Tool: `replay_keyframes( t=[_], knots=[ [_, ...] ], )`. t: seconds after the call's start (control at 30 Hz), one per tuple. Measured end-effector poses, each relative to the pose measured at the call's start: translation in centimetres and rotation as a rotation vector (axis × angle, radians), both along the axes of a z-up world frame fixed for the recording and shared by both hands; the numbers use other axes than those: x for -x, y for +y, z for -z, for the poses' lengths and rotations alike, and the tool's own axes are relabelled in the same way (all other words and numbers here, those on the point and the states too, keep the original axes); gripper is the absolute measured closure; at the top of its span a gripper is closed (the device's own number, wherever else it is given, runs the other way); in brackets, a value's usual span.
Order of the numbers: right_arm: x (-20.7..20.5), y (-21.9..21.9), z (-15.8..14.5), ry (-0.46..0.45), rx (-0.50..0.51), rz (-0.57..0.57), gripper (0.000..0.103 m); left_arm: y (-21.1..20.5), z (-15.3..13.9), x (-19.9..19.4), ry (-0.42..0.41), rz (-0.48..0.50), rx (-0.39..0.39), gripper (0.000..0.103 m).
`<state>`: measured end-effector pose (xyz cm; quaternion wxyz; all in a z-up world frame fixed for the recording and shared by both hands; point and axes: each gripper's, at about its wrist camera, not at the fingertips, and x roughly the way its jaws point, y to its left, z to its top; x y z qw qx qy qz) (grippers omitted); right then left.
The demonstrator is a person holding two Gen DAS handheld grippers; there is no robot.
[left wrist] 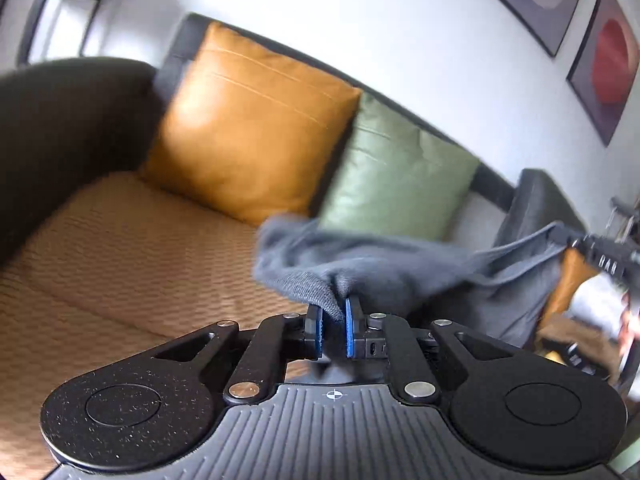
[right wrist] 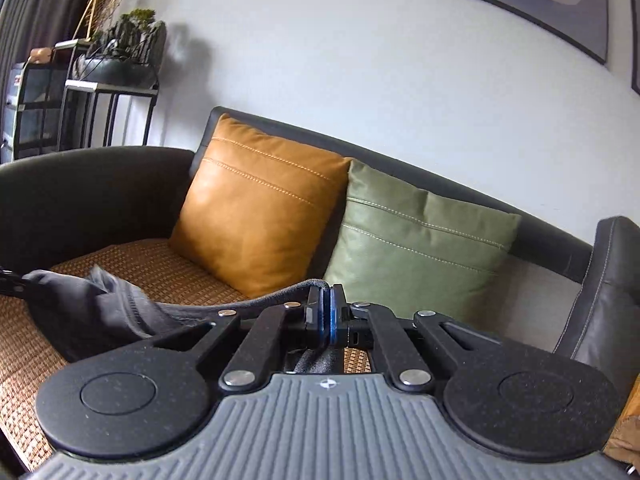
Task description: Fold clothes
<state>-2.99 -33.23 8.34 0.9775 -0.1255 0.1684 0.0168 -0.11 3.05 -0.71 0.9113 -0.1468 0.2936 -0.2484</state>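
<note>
Meanwhile, your left gripper (left wrist: 333, 320) was pinching a ribbed edge of the grey garment (left wrist: 400, 272), the cloth caught between its blue pads (left wrist: 349, 330), though a narrow gap showed lower down between them. From that pinch the garment stretched away toward 2 o'clock in the left wrist view, where your right gripper (left wrist: 600, 254) held its far end, so the cloth hung between your two hands above the woven seat mat (left wrist: 120, 248).

In the right wrist view your right gripper (right wrist: 325, 316) was clenched tight on a dark hem of the garment (right wrist: 100, 308), which trailed off toward 9 o'clock over the mat.

Behind the garment, at 12 o'clock in both views, the orange cushion (right wrist: 256, 204) and the green cushion (right wrist: 416, 240) leaned side by side, touching, against the back of the dark sofa (right wrist: 80, 196). Framed pictures (left wrist: 600, 64) hung on the wall above.
</note>
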Motion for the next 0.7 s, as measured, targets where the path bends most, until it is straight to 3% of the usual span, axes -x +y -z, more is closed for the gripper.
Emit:
replay_keyframes(
  t=[0.1,0.27,0.43,0.47,0.5,0.53,0.6,0.7],
  knots=[
    [-0.1,0.0,0.6,0.030,-0.023,-0.009,0.100,2.1,1.4,1.6,0.030,-0.038,-0.084,0.097],
    [-0.1,1.3,3.9,0.129,-0.008,-0.042,0.100,3.5,7.4,3.1,0.162,-0.071,-0.243,0.097],
    [-0.9,1.0,8.0,0.249,-0.018,-0.031,0.100,3.9,12.8,3.8,0.305,-0.046,-0.300,0.094],
    [-1.0,0.9,8.9,0.277,-0.010,-0.024,0.100,3.7,13.4,3.9,0.320,-0.033,-0.314,0.090],
    [-1.2,0.8,9.8,0.306,-0.002,-0.017,0.100,3.5,13.6,4.2,0.317,-0.016,-0.336,0.077],
    [-1.2,0.5,10.6,0.336,-0.006,-0.012,0.100,3.3,13.8,4.5,0.312,0.002,-0.357,0.055],
    [-1.3,-0.4,12.2,0.394,-0.033,-0.007,0.100,3.6,13.4,5.5,0.294,0.037,-0.382,0.036],
    [-1.4,-1.8,14.4,0.475,-0.082,0.004,0.100,4.7,12.2,6.4,0.286,0.066,-0.346,0.034]
  ],
)
